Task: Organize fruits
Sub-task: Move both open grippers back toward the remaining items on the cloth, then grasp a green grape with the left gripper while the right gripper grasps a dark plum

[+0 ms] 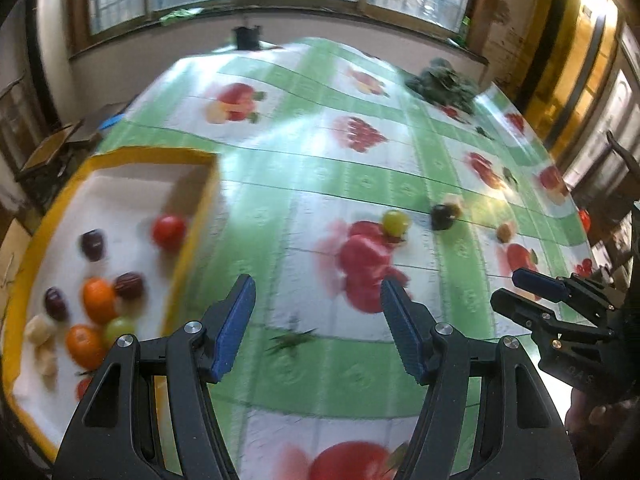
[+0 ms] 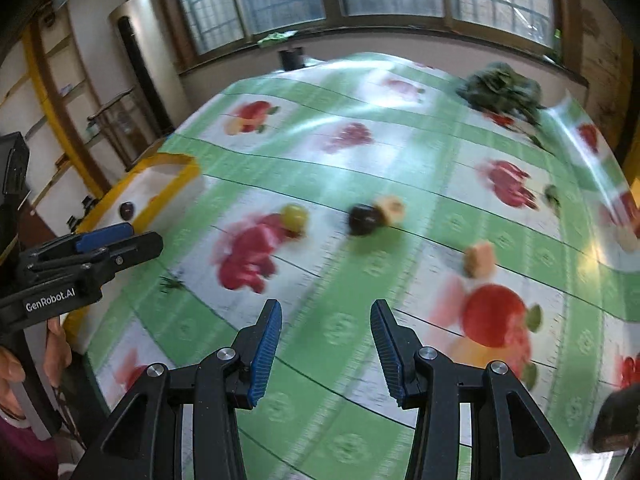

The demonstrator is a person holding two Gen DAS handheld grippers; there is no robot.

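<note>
A yellow-rimmed white tray [image 1: 120,155] at the left holds several fruits: a red one [image 1: 169,232], oranges [image 1: 98,299], dark plums [image 1: 93,244] and a green grape [image 1: 119,330]. On the tablecloth lie a green grape [image 1: 395,222] [image 2: 294,216], a dark plum [image 1: 443,216] [image 2: 362,219] touching a pale piece [image 2: 391,209], and a tan piece [image 1: 505,232] [image 2: 479,259]. My left gripper [image 1: 318,320] is open and empty, beside the tray's right wall. My right gripper [image 2: 326,340] is open and empty above the cloth, short of the loose fruits.
A heap of dark green leaves [image 1: 442,82] [image 2: 500,86] lies at the far right of the table. A small green stem [image 1: 292,340] [image 2: 170,283] lies on the cloth. A black pot [image 1: 246,36] stands at the far edge below the windows.
</note>
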